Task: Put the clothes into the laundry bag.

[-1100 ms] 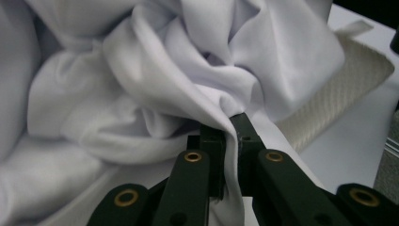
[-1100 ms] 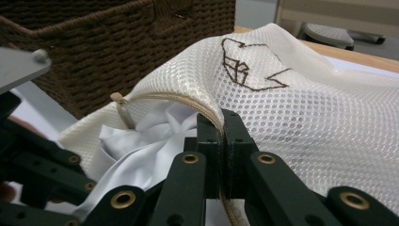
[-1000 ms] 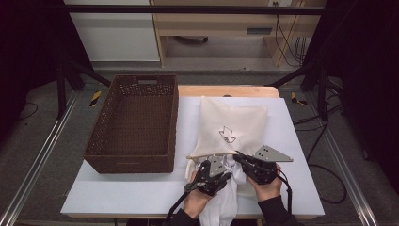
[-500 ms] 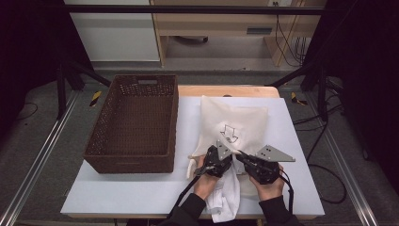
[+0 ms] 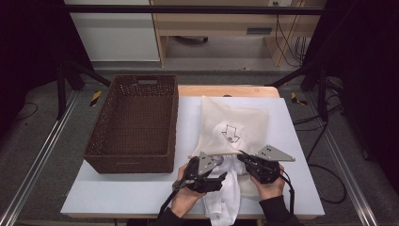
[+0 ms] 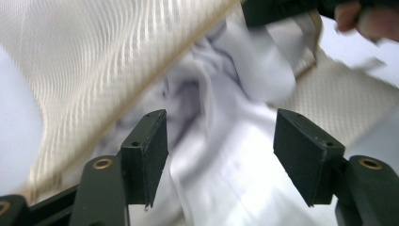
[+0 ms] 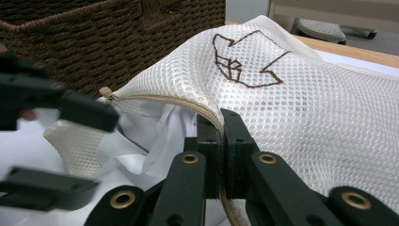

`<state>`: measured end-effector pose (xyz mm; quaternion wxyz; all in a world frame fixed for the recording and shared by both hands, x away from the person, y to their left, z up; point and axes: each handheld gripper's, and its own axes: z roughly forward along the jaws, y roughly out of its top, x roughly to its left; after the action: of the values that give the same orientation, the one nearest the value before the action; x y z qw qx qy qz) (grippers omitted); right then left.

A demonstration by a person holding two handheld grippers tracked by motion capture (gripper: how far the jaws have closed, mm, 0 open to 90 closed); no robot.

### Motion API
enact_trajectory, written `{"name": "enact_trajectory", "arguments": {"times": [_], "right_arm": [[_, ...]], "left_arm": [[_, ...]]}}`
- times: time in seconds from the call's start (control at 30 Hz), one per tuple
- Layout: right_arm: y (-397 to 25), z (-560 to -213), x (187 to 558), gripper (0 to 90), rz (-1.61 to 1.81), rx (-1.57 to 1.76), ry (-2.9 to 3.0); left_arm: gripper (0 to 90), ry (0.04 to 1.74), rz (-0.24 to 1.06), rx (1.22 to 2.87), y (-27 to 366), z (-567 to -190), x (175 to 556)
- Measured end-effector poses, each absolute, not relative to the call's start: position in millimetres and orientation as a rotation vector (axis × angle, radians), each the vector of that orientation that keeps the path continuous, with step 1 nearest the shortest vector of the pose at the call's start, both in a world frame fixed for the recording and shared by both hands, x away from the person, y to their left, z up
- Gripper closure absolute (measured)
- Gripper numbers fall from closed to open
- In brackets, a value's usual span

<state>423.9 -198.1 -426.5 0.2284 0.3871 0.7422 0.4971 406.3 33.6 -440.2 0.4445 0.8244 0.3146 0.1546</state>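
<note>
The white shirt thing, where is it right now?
The white garment lies at the table's near edge in the high view, between the two tools, spilling from the open mouth of the cream mesh bag, right of the brown basket.

My left gripper (image 5: 220, 177) is back off the bag (image 5: 235, 127) mouth now, sitting lower and nearer the table (image 5: 141, 193) edge than half a second ago, jaws spread wide over the white cloth (image 5: 223, 200). The cloth is further in: a second ago it lay bunched under both hands, now less of it trails out toward the front edge.
</note>
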Motion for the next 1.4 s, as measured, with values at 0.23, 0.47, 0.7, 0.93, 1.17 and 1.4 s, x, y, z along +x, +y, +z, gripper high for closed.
{"name": "enact_trajectory", "arguments": {"times": [0.23,0.47,0.7,0.93,1.17,1.4], "right_arm": [[-197.1,-428.1,424.4,87.0,1.365,1.069,2.053],[-196.9,-429.1,424.9,87.0,1.367,1.071,2.058],[-196.6,-428.4,425.3,87.5,1.370,1.062,2.060],[-196.0,-428.3,424.6,87.6,1.366,1.063,2.056],[-190.8,-428.1,425.2,87.6,1.371,1.047,2.062],[-183.2,-427.0,426.4,87.8,1.391,1.030,2.068]], "left_arm": [[47.5,0.820,0.355,2.146,29.9,-475.4,402.3],[79.8,0.851,0.390,2.164,28.1,-482.7,408.9],[89.4,0.835,0.355,2.126,31.2,-477.0,410.9],[58.7,0.855,0.439,2.106,41.2,-469.8,402.7],[50.6,0.877,0.324,2.121,41.8,-485.1,403.5],[89.1,0.900,0.341,2.105,45.5,-483.0,402.7]]}}
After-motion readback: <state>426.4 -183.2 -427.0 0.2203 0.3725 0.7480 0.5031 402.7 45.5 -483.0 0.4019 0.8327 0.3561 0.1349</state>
